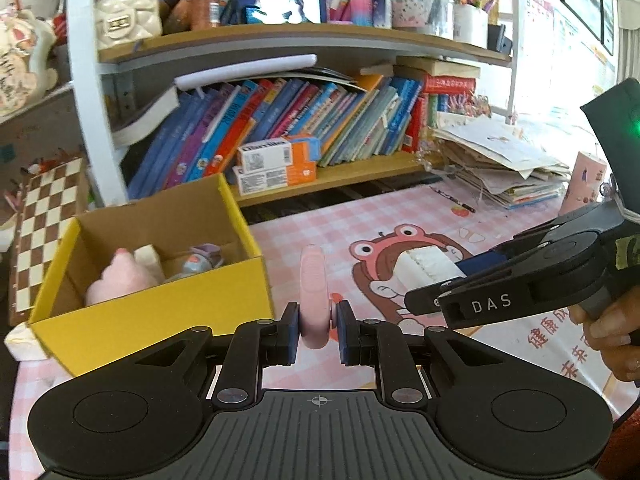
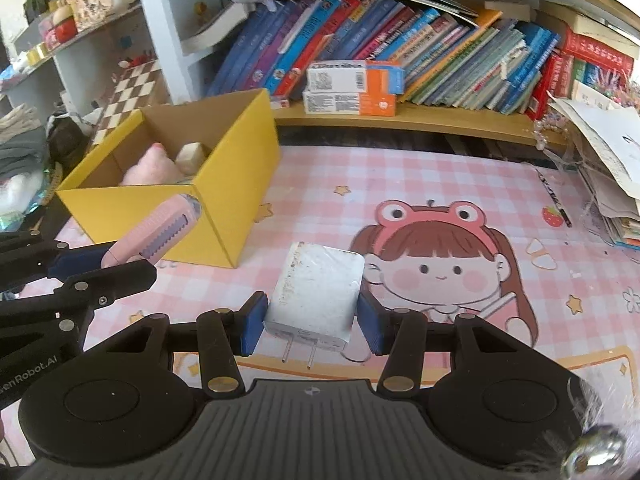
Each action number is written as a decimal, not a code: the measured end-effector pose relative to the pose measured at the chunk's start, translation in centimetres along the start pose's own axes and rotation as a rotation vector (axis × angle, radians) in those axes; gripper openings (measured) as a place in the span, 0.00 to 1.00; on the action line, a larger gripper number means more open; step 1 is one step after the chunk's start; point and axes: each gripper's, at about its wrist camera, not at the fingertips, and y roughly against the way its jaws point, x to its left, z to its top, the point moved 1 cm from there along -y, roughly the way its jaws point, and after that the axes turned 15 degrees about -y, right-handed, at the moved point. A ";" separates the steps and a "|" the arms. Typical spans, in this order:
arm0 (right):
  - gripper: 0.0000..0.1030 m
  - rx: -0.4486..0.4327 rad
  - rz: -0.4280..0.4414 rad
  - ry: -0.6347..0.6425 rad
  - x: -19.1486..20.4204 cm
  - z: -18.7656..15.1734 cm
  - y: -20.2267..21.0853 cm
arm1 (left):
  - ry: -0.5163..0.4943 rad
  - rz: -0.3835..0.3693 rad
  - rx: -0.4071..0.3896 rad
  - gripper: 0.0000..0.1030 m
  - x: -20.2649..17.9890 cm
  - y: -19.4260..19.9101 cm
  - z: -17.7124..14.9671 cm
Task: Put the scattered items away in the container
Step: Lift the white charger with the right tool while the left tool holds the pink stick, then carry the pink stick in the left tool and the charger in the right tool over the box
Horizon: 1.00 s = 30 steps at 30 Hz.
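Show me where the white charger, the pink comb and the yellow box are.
white charger (image 2: 316,288): right wrist view, on its broad top face.
pink comb (image 1: 314,292): left wrist view, on its narrow pink edge.
yellow box (image 2: 132,210): right wrist view, on its near outer wall.

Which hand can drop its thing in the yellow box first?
Probably the left. The left gripper holds the pink comb right beside the yellow box. The right gripper, holding the white charger, is farther from it.
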 end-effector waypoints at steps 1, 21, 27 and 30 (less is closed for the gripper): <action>0.45 -0.001 0.007 0.005 0.4 0.0 0.0 | 0.007 0.006 0.001 0.17 0.4 0.3 -0.1; 0.45 -0.041 0.097 0.152 8.0 2.8 -0.5 | 0.083 0.099 -0.044 0.17 6.8 2.9 -0.7; 0.45 -0.063 0.103 0.196 9.6 4.7 -1.1 | 0.071 0.119 -0.058 0.17 9.1 2.3 -0.1; 0.46 -0.070 0.107 0.221 10.5 5.7 -1.7 | 0.053 0.129 -0.055 0.17 10.3 1.7 0.2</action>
